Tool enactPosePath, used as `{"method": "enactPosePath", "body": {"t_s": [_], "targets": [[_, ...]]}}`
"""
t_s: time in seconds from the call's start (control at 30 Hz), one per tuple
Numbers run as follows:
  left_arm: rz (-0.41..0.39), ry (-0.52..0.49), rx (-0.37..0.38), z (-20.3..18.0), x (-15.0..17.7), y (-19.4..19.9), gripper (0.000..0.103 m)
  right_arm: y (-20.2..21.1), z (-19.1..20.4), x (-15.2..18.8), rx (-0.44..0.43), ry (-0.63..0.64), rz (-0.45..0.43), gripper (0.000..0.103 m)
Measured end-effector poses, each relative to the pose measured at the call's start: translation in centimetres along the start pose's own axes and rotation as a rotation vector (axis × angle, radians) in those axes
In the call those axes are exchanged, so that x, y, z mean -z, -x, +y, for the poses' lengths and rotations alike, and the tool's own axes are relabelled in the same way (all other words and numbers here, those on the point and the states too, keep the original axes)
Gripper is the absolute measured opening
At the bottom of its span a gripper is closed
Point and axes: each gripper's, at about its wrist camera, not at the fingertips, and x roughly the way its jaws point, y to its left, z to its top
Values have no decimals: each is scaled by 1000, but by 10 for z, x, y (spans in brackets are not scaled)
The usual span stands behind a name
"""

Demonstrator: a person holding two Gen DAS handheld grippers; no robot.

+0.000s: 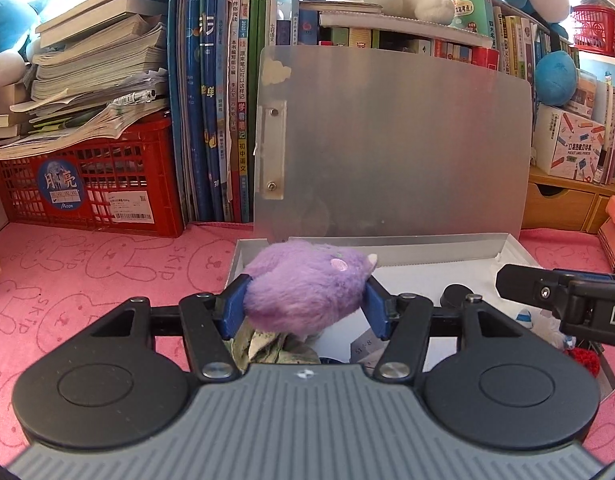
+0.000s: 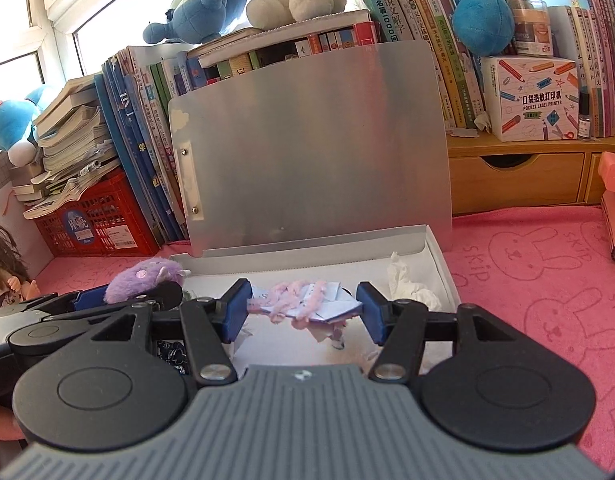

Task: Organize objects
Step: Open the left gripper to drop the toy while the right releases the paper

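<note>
My left gripper (image 1: 305,302) is shut on a fluffy purple plush toy (image 1: 307,280), its blue pads pressing both sides. It hangs over the near left part of an open silver box (image 1: 427,240) whose lid (image 1: 387,140) stands upright behind. My right gripper (image 2: 305,308) is shut on a folded bluish paper piece wrapped in pink fuzzy yarn (image 2: 307,300), held above the same box (image 2: 439,264). In the right wrist view the purple toy (image 2: 143,276) shows at the left.
The box holds a crumpled tissue (image 2: 411,284), a black round piece (image 1: 455,294) and patterned cloth (image 1: 267,348). It lies on a pink rabbit-print mat (image 2: 527,280). Behind stand a red crate (image 1: 91,188), rows of books (image 1: 215,120) and wooden drawers (image 2: 515,180).
</note>
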Motion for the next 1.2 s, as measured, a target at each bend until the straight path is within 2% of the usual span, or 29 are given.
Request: {"method": "enactPosePath", "body": {"t_s": [0.23, 0.53, 0.87, 1.03, 1.1, 1.2], "targets": [[15, 39, 8, 6, -7, -27, 64, -25, -8, -7, -34, -39, 31, 63], [71, -32, -11, -4, 9, -51, 64, -48, -18, 1, -65, -84, 80, 62], [93, -45, -6, -2, 10, -52, 64, -52, -16, 3, -90, -86, 98, 63], [93, -37, -4, -1, 10, -53, 64, -52, -16, 3, -90, -90, 104, 65], [93, -37, -4, -1, 10, -53, 64, -52, -16, 3, -91, -94, 106, 72], [94, -37, -4, -2, 11, -53, 65, -51, -16, 3, -83, -98, 106, 75]]}}
